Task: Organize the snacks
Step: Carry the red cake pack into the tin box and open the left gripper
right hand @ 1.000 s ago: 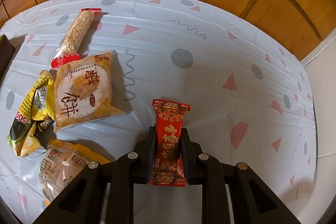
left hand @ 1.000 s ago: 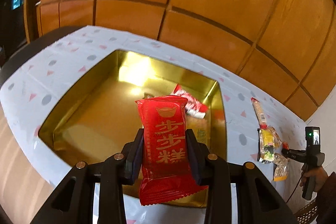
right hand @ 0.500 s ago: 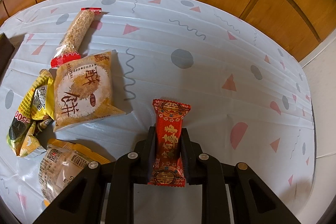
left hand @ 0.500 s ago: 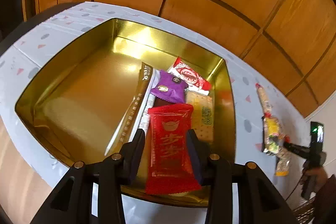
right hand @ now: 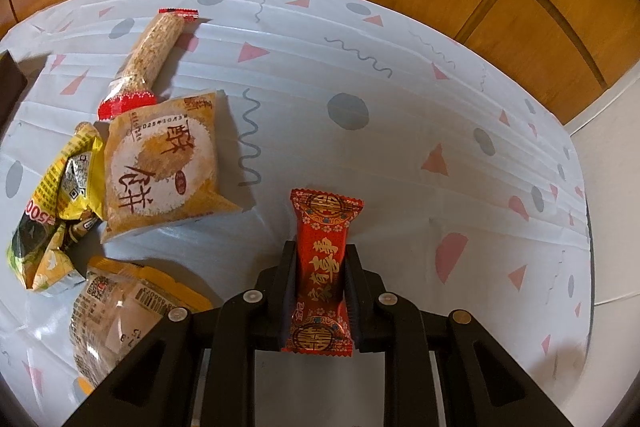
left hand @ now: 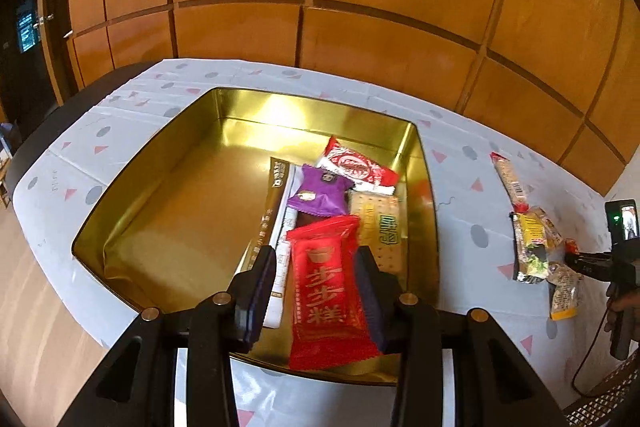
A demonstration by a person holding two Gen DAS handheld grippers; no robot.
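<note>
We have the left tongs (left hand: 316, 291) spread, the light, crinkly red cake packet (left hand: 326, 287) loose over the gold tin (left hand: 168, 187) at six o'clock, while the right tongs (right hand: 320, 291) clench the slippery red candy (right hand: 322, 271) mid-body above the desk (right hand: 400, 155).

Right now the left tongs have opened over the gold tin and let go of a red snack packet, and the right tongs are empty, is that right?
Not quite. The right tongs are shut on a red candy packet, as the right wrist view shows. The rest holds: the left tongs stand open over the gold tin, with the red snack packet loose between them.
</note>
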